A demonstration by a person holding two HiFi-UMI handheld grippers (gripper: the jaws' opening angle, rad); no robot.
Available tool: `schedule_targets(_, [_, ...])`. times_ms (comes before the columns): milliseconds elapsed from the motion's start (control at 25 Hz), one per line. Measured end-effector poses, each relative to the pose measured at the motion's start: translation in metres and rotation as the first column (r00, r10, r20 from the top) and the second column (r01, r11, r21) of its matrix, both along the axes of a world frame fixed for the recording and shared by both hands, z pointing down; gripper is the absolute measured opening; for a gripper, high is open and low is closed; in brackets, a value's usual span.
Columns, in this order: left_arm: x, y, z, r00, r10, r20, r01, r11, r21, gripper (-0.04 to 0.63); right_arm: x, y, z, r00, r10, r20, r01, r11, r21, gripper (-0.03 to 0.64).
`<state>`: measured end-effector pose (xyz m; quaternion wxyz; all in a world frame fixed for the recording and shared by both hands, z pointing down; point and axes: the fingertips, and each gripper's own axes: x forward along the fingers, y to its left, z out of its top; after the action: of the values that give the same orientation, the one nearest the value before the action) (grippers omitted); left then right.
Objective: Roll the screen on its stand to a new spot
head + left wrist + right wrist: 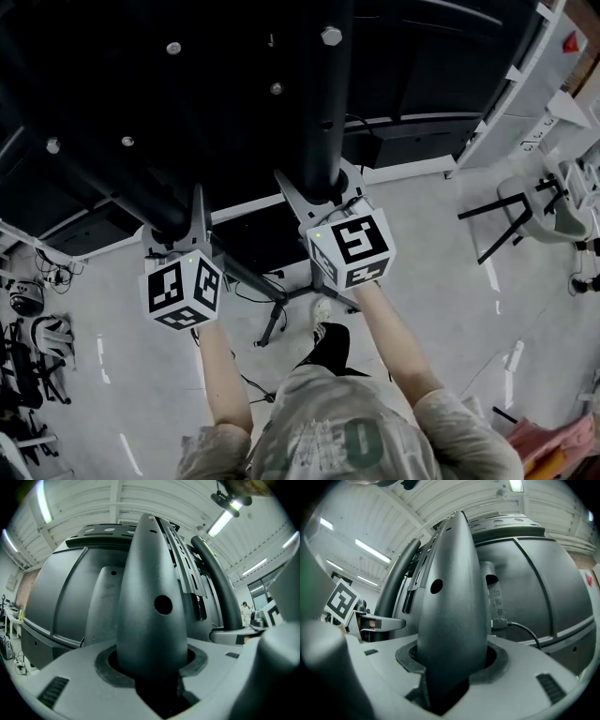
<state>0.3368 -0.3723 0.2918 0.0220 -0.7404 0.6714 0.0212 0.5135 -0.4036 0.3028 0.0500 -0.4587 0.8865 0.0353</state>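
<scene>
The big screen's black back (112,84) fills the top of the head view, carried on two dark upright posts. My left gripper (176,236) is shut round the left post (141,202). My right gripper (323,192) is shut round the right post (323,103). In the left gripper view the post (152,606) rises straight out of the left gripper (152,667), seated in both jaw notches. The right gripper view shows the same: the post (450,602) clamped in the right gripper (450,667), and the other gripper's marker cube (341,601) at the left.
The stand's base legs (274,317) spread over the grey floor just ahead of the person's shoe (322,312). Loose cables (248,384) trail beside them. A chair (530,208) and desks stand at the right, equipment (28,347) at the left. A cable (524,631) plugs into the screen's back.
</scene>
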Motion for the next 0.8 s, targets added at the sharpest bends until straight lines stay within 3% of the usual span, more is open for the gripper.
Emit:
schedule_targets(480, [0.015, -0.003, 0.005, 1.0, 0.013, -0.017, -0.013, 1.0, -0.009, 0.213, 0.016, 0.0, 0.001, 1.0, 0.008, -0.015, -0.008, 1.0, -0.004, 0.219])
schedule_targets(680, [0.064, -0.008, 0.004, 1.0, 0.02, -0.016, -0.021, 1.0, -0.008, 0.215, 0.065, -0.004, 0.001, 1.0, 0.016, -0.013, -0.016, 1.0, -0.006, 0.219])
schedule_targets(800, [0.119, -0.015, 0.001, 1.0, 0.023, -0.009, -0.023, 1.0, 0.0, 0.215, 0.12, -0.01, -0.002, 1.0, 0.014, -0.006, -0.014, 1.0, 0.0, 0.219])
